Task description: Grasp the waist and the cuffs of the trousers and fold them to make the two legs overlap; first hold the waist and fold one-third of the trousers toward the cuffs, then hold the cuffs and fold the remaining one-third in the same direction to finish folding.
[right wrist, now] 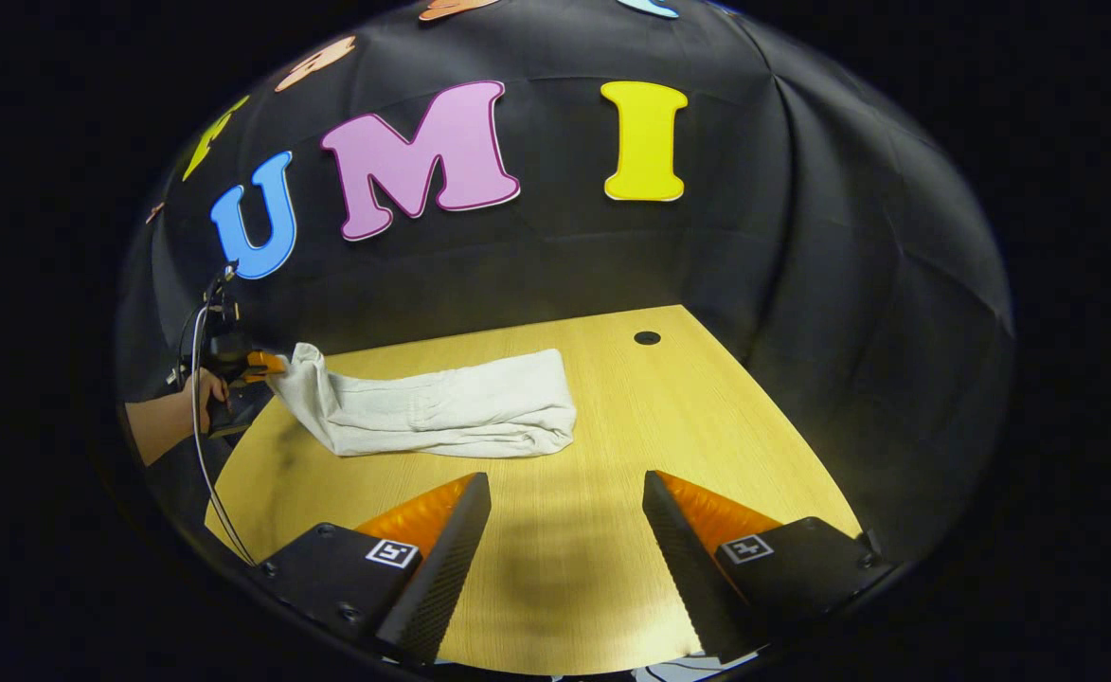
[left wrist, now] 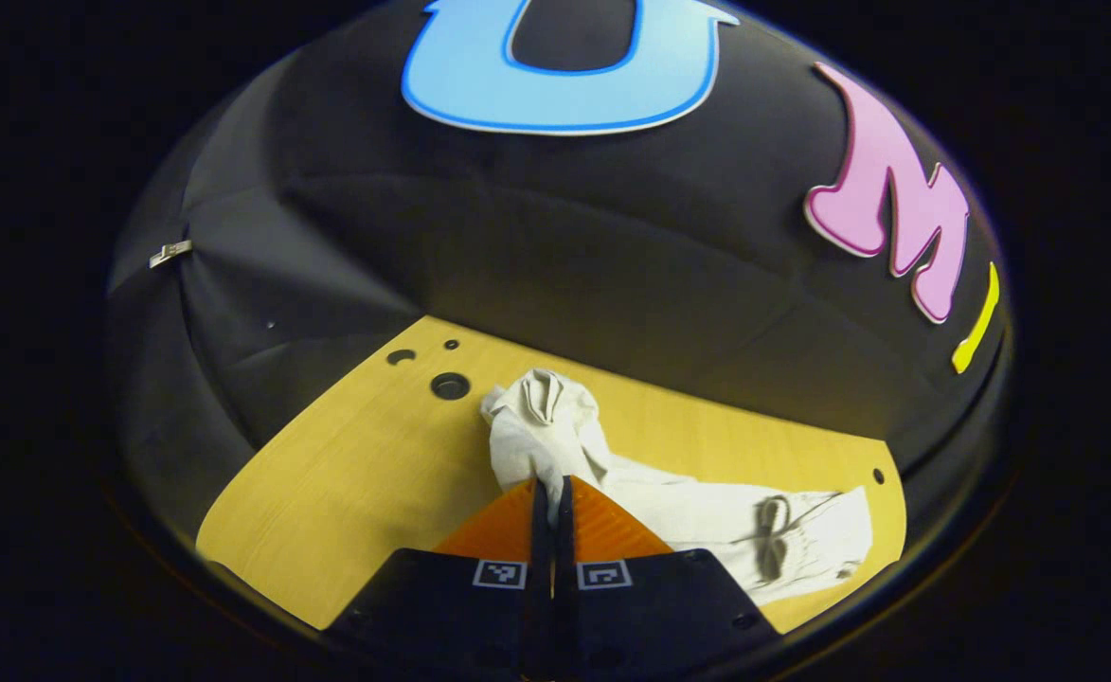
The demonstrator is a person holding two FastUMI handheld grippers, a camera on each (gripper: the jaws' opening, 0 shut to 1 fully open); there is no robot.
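In the left gripper view, the left tool (left wrist: 551, 493) has its fingers drawn together on a bunched end of the white trousers (left wrist: 707, 516), lifting that end off the yellow bench (left wrist: 366, 455). The rest of the trousers lies flat toward the right, where the drawstring (left wrist: 771, 535) marks the waist. So the pinched end is most likely the cuffs.

In the right gripper view, the right tool (right wrist: 566, 530) hangs over bare bench (right wrist: 707, 398) with its fingers wide apart, holding nothing. The trousers (right wrist: 441, 407) lie ahead and to the left, well apart from it, already a narrow strip, so the legs seem overlapped. At the far left a hand (right wrist: 186, 403) holds the other tool (right wrist: 261, 365) at the raised end.

The step in hand looks like a fold along the length. Next, the free tool probably needs to reach the near end of the strip and close on it, so the fold stays even.
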